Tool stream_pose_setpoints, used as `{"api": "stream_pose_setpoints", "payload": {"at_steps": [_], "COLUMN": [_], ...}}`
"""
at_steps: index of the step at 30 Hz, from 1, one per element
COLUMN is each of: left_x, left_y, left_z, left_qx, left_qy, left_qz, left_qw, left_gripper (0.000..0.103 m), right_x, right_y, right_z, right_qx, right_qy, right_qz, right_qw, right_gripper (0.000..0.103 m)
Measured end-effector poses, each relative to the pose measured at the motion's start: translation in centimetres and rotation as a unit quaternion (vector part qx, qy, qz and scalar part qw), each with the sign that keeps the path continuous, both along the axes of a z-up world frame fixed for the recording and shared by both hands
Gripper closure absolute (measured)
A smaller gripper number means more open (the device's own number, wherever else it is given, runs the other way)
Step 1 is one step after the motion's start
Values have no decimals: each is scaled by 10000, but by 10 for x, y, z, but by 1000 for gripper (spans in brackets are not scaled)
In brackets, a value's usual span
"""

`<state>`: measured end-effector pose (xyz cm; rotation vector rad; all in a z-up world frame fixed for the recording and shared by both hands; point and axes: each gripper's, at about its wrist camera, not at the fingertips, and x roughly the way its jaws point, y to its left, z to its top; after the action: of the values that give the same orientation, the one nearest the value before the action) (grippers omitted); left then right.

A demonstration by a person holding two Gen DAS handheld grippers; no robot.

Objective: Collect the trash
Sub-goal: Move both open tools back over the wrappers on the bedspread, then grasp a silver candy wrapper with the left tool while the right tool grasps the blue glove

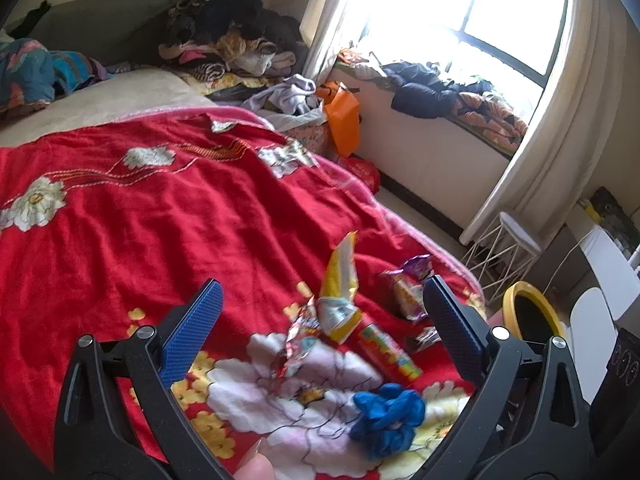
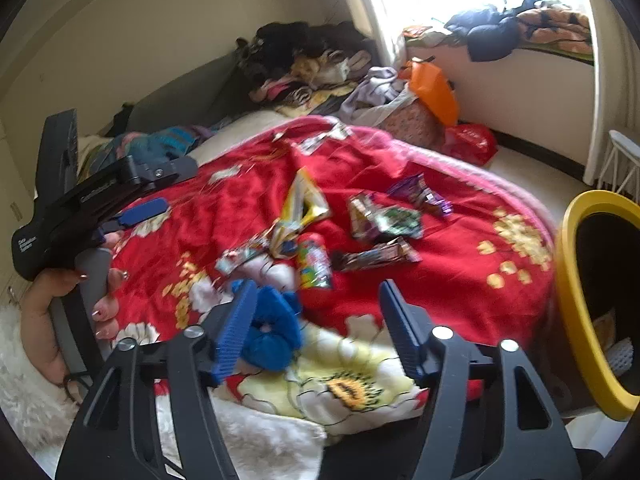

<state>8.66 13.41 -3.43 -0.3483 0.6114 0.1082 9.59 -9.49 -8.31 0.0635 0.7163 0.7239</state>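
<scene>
A bedroom: a bed under a red blanket with white and yellow flowers, clothes piled at its head, a bright window behind. The trash lies on the blanket near the foot corner, all close to a bin with a yellow rim that stands on the floor just off that corner.

Farthest from the bin is a crumpled foil wrapper. Next to it, toward the bin, lies a yellow packet, and touching that a small red tube. Nearer the bin sits a purple-and-red snack bag, with a dark bar wrapper below it. A blue scrunched cloth lies at the blanket's near edge.

The left gripper hovers over the heap with its jaws wide apart and nothing between them. The right gripper has its jaws partly open and holds nothing; its left pad stands just in front of the blue cloth. A hand grips the left tool's handle.
</scene>
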Motion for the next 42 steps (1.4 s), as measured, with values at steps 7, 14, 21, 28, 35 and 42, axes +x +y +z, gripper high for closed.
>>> {"api": "stream_pose_setpoints", "payload": {"at_steps": [7, 14, 21, 28, 35, 42], "left_x": [0, 2, 6, 8, 7, 5], "left_y": [15, 16, 14, 10, 6, 8], "left_z": [-22, -44, -62, -72, -71, -57], "left_qx": [-171, -358, -411, -359, -220, -189], "left_qy": [433, 767, 1034, 1200, 1188, 948], "left_qz": [-8, -211, -319, -385, -470, -458], "left_qw": [9989, 9962, 9933, 9914, 9916, 9943], "left_gripper": [11, 24, 45, 63, 96, 99], "right_x": [3, 12, 12, 7, 2, -3], "right_y": [27, 41, 38, 38, 37, 35], "right_z": [-19, -34, -37, -36, -33, -24], "right_qx": [-129, -251, -159, -195, -205, -168], "right_qy": [454, 746, 814, 723, 612, 409], "right_qz": [385, 517, 563, 614, 640, 650], "right_qw": [9981, 9956, 9950, 9953, 9959, 9969], "right_gripper": [64, 77, 98, 99, 100, 101]}}
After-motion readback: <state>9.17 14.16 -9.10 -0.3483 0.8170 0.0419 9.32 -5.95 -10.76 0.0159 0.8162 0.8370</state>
